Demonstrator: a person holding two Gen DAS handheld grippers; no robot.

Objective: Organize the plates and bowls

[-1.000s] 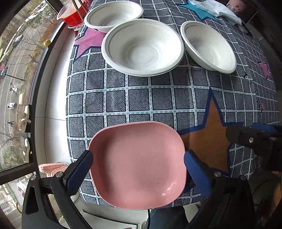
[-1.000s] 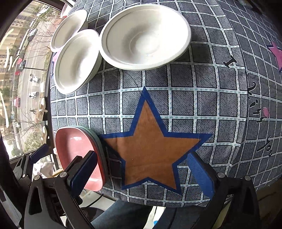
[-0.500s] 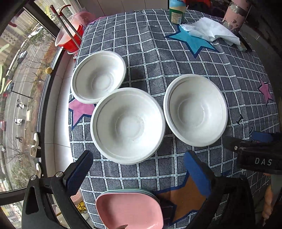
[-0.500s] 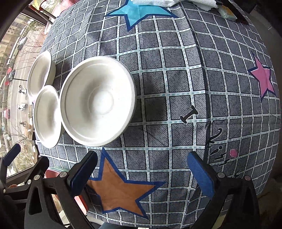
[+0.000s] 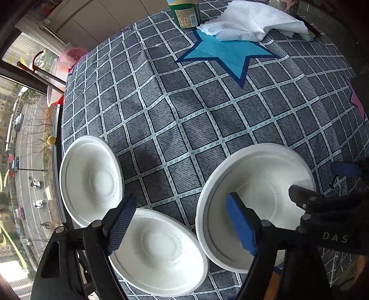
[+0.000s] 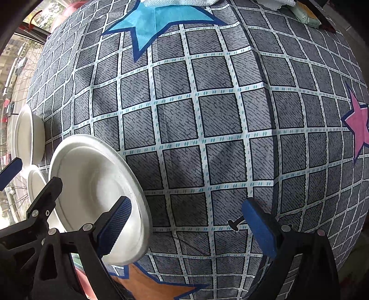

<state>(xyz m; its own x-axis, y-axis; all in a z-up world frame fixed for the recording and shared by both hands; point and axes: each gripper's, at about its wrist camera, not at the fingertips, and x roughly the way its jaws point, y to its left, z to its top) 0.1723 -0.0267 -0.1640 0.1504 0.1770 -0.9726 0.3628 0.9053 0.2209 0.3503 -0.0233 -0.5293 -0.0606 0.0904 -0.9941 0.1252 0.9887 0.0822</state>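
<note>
On checked cloth: three white bowls [image 5: 258, 203] rim-up, round | left tool [image 5: 182, 226] closing, empty | right tool [image 6: 191, 228] closing, empty

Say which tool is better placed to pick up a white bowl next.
Probably the left tool: its closing jaws straddle the near bowl's rim. The right tool, also closing, hangs mostly over bare tablecloth.

Table w/ checked cloth [image 5: 184, 129]: 3 white bowls [image 5: 258, 203], tissue [image 5: 249, 20], green bottle [image 5: 184, 13].

The green bottle [image 5: 184, 13] is cut off at the top edge — its label too small to read.
</note>
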